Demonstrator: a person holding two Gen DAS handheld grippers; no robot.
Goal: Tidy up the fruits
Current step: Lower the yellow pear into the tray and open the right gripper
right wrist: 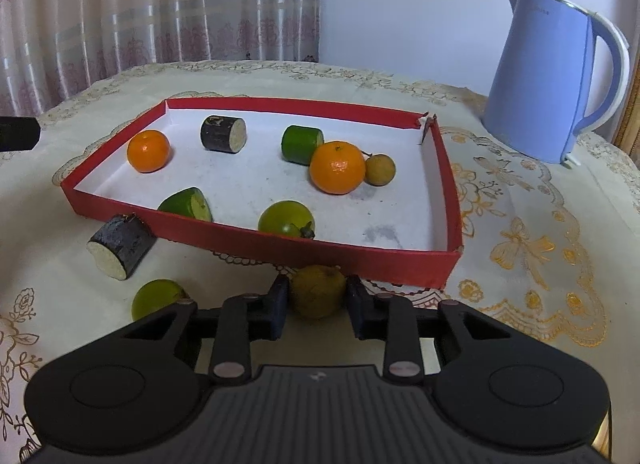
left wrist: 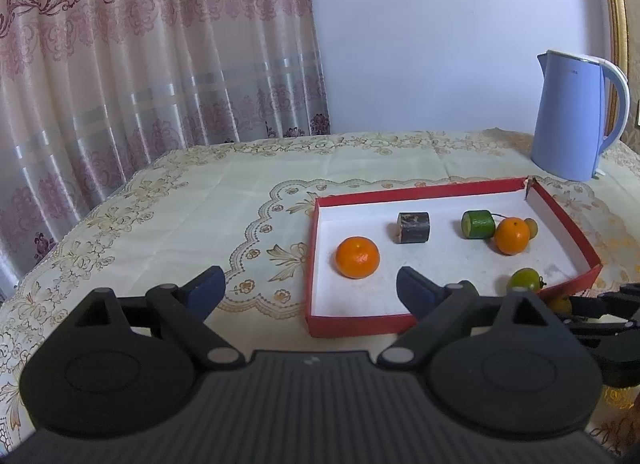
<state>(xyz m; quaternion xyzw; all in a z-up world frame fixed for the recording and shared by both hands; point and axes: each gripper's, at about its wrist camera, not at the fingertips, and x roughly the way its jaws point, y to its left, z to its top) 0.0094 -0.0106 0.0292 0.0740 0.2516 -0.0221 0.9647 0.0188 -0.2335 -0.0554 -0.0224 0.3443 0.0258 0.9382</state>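
Right gripper (right wrist: 318, 306): its jaws are clamping a yellow-green fruit (right wrist: 318, 290) on the tablecloth, just outside the near wall of the red tray (right wrist: 320, 242).
Left gripper (left wrist: 310, 284): its jaws are standing wide apart, nothing between them, hovering at the tray's near left corner.
Inside the tray: two oranges (right wrist: 338, 167), two green cut pieces (right wrist: 301, 143), a dark cut piece (right wrist: 222, 133), a green round fruit (right wrist: 286, 218) and a small yellowish fruit (right wrist: 380, 169) are lying.
Outside the tray: a second dark piece (right wrist: 120, 246) is touching its near wall; a green fruit (right wrist: 156, 296) is lying nearer the camera.
Kettle (right wrist: 556, 76): standing beyond the tray's far right corner.
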